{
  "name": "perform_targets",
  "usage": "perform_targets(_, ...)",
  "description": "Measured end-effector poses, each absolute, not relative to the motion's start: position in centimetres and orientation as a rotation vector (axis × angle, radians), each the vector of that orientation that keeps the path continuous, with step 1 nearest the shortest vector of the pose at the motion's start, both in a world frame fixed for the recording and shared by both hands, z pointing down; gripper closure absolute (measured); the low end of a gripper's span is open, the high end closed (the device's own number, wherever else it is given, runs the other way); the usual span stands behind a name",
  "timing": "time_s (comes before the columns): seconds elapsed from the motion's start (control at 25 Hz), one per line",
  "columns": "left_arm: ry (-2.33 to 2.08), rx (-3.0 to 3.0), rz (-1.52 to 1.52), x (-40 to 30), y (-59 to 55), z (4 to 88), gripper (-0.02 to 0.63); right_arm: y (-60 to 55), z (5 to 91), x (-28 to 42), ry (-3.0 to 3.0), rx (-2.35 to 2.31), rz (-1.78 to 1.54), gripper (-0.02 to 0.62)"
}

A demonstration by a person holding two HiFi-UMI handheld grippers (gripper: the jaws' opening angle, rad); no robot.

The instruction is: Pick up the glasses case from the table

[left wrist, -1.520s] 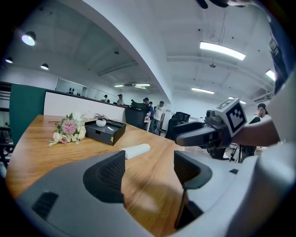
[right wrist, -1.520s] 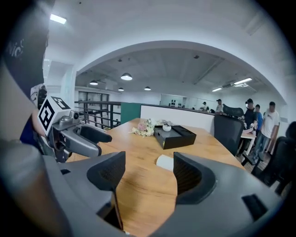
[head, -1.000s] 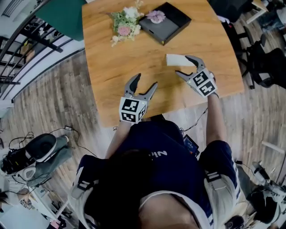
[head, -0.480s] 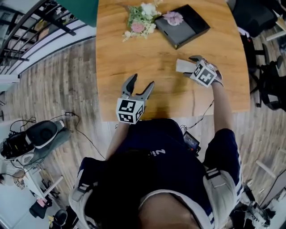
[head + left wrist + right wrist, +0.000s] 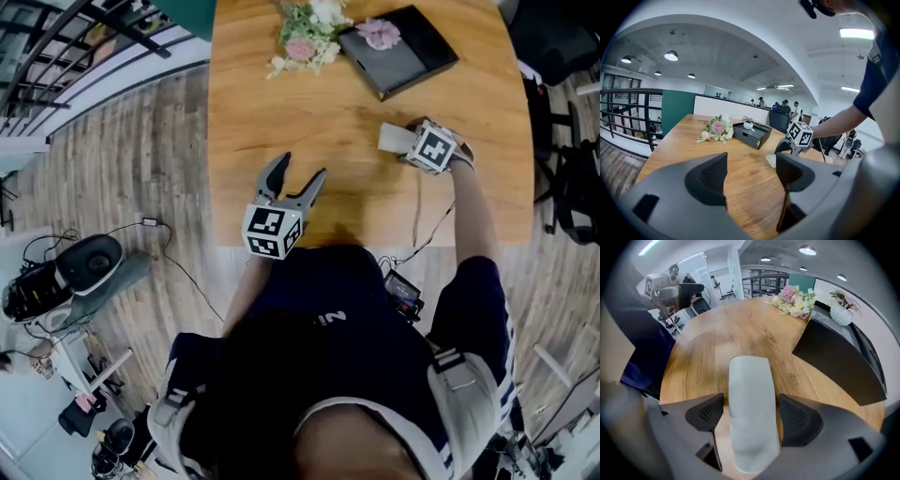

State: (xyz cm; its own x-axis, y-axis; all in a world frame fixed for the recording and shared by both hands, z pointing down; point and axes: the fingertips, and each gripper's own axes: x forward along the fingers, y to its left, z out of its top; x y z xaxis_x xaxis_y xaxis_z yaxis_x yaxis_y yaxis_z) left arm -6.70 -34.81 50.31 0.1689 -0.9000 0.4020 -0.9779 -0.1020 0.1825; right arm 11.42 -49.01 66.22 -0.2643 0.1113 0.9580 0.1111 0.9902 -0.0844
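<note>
The glasses case is a pale grey-white oblong lying flat on the wooden table. My right gripper points steeply down over its near end. In the right gripper view the case runs lengthwise between the jaws of the right gripper. The jaws have just been opening, and a thin gap shows between each pad and the case. My left gripper hovers open and empty over the table's near edge. From the left gripper I see the case under the right gripper's marker cube.
A black box with a small white pot lies at the table's far right, and a flower bouquet lies beside it. Office chairs stand right of the table. A railing runs along the far left.
My right gripper has dropped and tipped downward until its jaws straddle the case. The left gripper has shifted only a little near the table's front edge.
</note>
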Motion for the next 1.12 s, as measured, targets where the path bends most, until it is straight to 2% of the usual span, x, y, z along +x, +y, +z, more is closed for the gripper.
perform_targets(0.12, -1.787, 2.056, 0.264, -7.1, -35.1, 50.0, 0.282, -49.2, 66.2, 11.2, -1.853, -0.171, 0.017, 0.225)
perform_targets(0.28, -1.784, 2.062, 0.266, -7.1, -34.8, 49.7, 0.285, -49.4, 66.0, 10.9, -1.864, -0.134, 0.042, 0.287)
perform_targets(0.8, -1.774, 2.106, 0.261, -7.1, -33.9, 48.9, 0.290, -49.1, 63.5, 10.6, -1.980, 0.058, 0.063, 0.292)
perform_targets(1.12, -1.726, 2.154, 0.234, -6.8, -33.1, 49.2, 0.290, -47.7, 59.0, 9.6, -2.037, 0.131, -0.073, 0.291)
